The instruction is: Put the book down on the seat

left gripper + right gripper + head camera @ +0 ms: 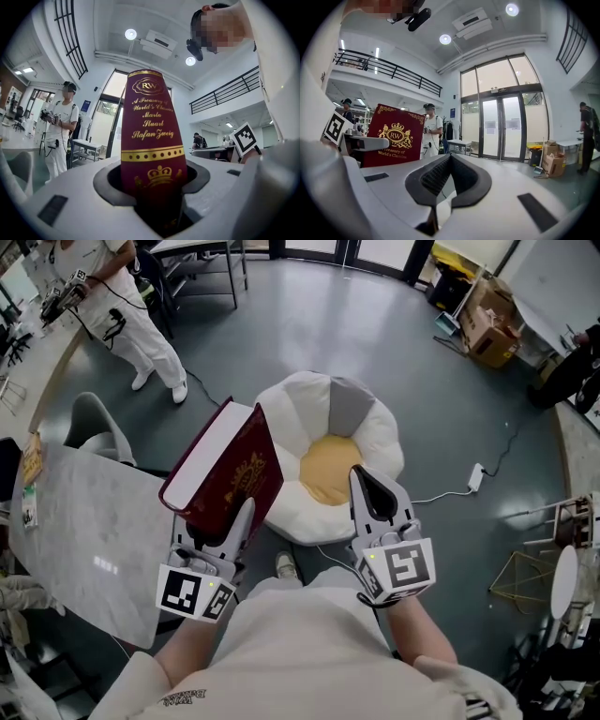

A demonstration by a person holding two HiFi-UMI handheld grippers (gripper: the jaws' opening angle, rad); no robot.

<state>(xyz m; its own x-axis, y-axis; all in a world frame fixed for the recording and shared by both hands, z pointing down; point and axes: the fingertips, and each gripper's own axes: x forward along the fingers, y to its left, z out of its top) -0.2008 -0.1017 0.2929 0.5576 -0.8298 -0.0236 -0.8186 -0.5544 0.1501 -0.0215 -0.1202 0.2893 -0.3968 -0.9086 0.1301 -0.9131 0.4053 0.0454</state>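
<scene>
Clamping the book's (228, 468) lower spine, the left gripper (234, 521) holds it tilted over the seat's (300, 399) left edge, probably so it can be laid flat. The right gripper (366, 482), jaws together and empty, hovers at the near edge.

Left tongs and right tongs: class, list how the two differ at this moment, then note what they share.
The left tongs grip the red book; the right tongs hold nothing. The left tongs' jaws stand apart by the book's thickness; the right tongs' jaws meet. The right tongs reach over the white seat; the left tongs sit beside it. Both carry a marker cube.
</scene>
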